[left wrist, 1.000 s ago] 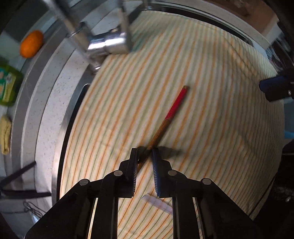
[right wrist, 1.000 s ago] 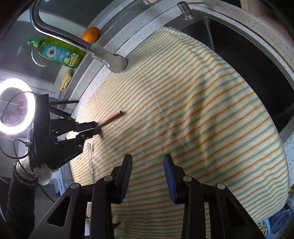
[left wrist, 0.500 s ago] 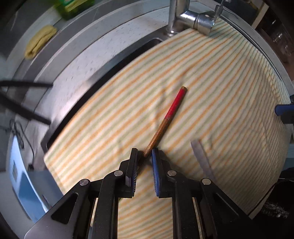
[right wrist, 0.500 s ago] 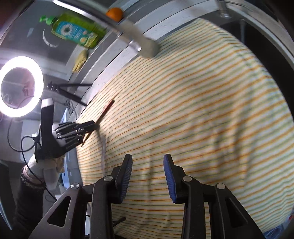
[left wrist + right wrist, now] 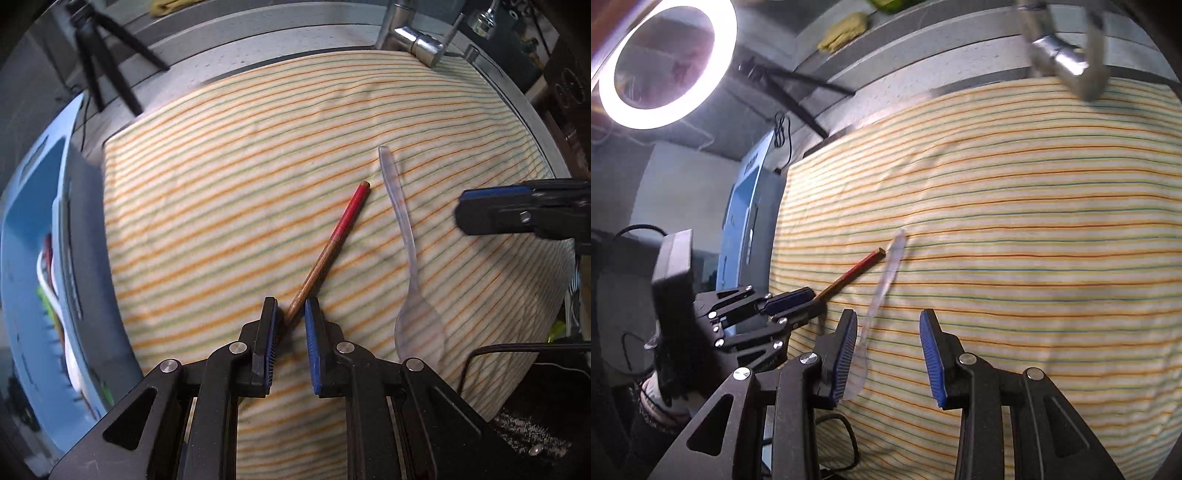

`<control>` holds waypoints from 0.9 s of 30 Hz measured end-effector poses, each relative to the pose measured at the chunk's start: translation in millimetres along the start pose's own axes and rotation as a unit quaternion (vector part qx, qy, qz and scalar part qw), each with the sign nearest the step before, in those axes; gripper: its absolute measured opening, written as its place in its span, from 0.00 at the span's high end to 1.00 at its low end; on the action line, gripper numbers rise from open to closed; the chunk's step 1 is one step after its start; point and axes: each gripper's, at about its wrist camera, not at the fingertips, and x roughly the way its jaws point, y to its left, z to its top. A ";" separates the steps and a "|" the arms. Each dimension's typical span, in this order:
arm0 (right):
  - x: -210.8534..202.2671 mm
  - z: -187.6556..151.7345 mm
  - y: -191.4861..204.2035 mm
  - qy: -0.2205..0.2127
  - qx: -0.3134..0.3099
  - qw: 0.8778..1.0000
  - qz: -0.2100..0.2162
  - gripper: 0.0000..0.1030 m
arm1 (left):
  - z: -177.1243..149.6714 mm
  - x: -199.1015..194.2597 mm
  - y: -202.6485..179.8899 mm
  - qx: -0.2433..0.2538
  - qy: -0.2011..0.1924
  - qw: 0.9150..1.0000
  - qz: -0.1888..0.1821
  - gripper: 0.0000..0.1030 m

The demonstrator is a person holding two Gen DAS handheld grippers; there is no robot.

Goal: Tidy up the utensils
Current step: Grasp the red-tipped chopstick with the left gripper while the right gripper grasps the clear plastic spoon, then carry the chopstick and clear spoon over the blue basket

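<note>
My left gripper (image 5: 291, 314) is shut on the brown end of a wooden chopstick (image 5: 332, 243) with a red upper half, held above the striped cloth (image 5: 221, 206). In the right wrist view the same left gripper (image 5: 809, 301) and chopstick (image 5: 860, 267) show at the cloth's left edge. A clear plastic spoon (image 5: 406, 251) lies on the cloth just right of the chopstick, bowl toward me. My right gripper (image 5: 888, 347) hangs open over the cloth with nothing between its pads; the spoon (image 5: 882, 284) lies beside and partly behind its left finger. One right finger (image 5: 498, 214) enters the left wrist view from the right.
A blue utensil tray (image 5: 33, 266) with coloured items sits off the cloth's left edge. The chrome tap (image 5: 413, 37) hangs over the back of the cloth. A black tripod (image 5: 99, 62), a ring light (image 5: 665, 62) and a yellow sponge (image 5: 842, 31) stand beyond the counter.
Both views have swung left across the cloth. The clear spoon and blue tray have come into view. The chopstick has stayed in the left gripper; the right gripper has stayed open.
</note>
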 end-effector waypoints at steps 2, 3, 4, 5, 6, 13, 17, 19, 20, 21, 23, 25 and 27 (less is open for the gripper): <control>12.6 1.1 7.8 0.010 -0.006 1.000 -0.006 0.69 | -1.7 1.2 3.7 -0.007 0.004 1.000 -0.004 0.71; 18.6 1.6 11.1 0.015 -0.008 1.000 -0.008 0.69 | -3.3 1.3 3.0 -0.004 0.005 1.000 0.000 0.68; 23.6 2.2 13.7 0.019 -0.009 1.000 -0.010 0.69 | -4.3 1.6 1.4 0.002 0.003 1.000 0.005 0.68; 28.3 3.1 16.2 0.022 -0.010 1.000 -0.012 0.69 | -1.3 3.4 -0.2 0.011 0.004 1.000 0.009 0.68; 32.0 4.0 18.5 0.024 -0.011 1.000 -0.014 0.69 | -8.7 2.1 -6.9 0.016 0.003 1.000 0.011 0.68; 46.7 8.4 23.9 0.022 -0.002 0.999 -0.036 0.69 | 9.2 1.9 -0.8 0.008 -0.006 1.000 -0.010 0.91; 50.8 11.3 32.7 0.009 -0.014 0.998 -0.058 0.71 | 8.4 4.0 6.1 -0.004 -0.011 1.000 -0.026 0.95; 52.7 12.2 37.3 0.001 -0.029 0.996 -0.082 0.83 | 6.6 0.5 8.6 -0.013 -0.016 0.999 -0.037 0.95; 53.9 12.3 37.2 0.000 -0.031 0.996 -0.088 0.89 | 4.9 -1.3 9.2 -0.016 -0.018 0.999 -0.043 0.95; 53.3 12.7 35.6 -0.001 -0.026 0.996 -0.083 0.89 | 4.1 -3.7 9.6 -0.020 -0.022 0.998 -0.047 0.95; 50.1 12.7 31.0 0.000 -0.013 0.998 -0.069 0.93 | 2.8 -8.3 12.3 -0.029 -0.033 0.997 -0.058 0.95; 44.8 11.9 27.1 -0.003 -0.002 0.998 -0.062 0.94 | -2.0 -17.7 12.2 -0.037 -0.043 0.996 -0.065 0.95; 39.5 11.4 27.2 -0.009 0.004 0.998 -0.054 0.94 | -2.8 -24.4 14.9 -0.040 -0.053 0.995 -0.071 0.95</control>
